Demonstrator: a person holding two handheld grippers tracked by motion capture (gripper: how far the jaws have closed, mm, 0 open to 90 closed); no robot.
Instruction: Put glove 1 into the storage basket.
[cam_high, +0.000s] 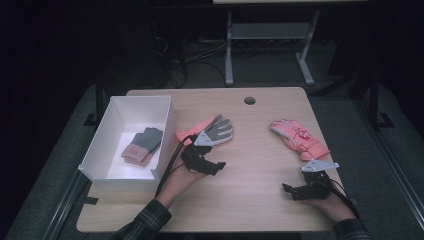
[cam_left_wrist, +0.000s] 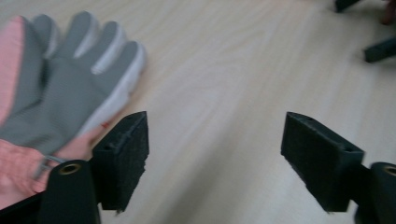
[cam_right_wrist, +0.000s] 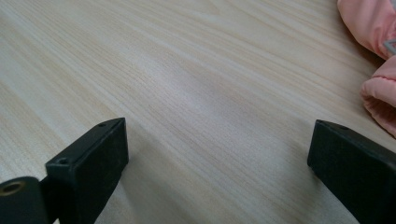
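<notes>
The grey-palmed glove (cam_high: 215, 131) lay palm up on the table (cam_high: 250, 170), just right of the white box (cam_high: 111, 165), its long axis running diagonally: fingers pointed toward the far right, its coral cuff toward the near left. The left gripper (cam_high: 220, 165) sat just beside the glove's cuff end, its jaws spread wide with bare wood between them; in the left gripper view one pad (cam_left_wrist: 122, 158) stood right at the glove's edge. Inside the box lay another grey and pink glove (cam_high: 142, 146). Well apart, a pink glove (cam_high: 298, 138) lay near the right edge, and the right gripper (cam_high: 288, 191) rested close in front of it, jaws wide and empty.
</notes>
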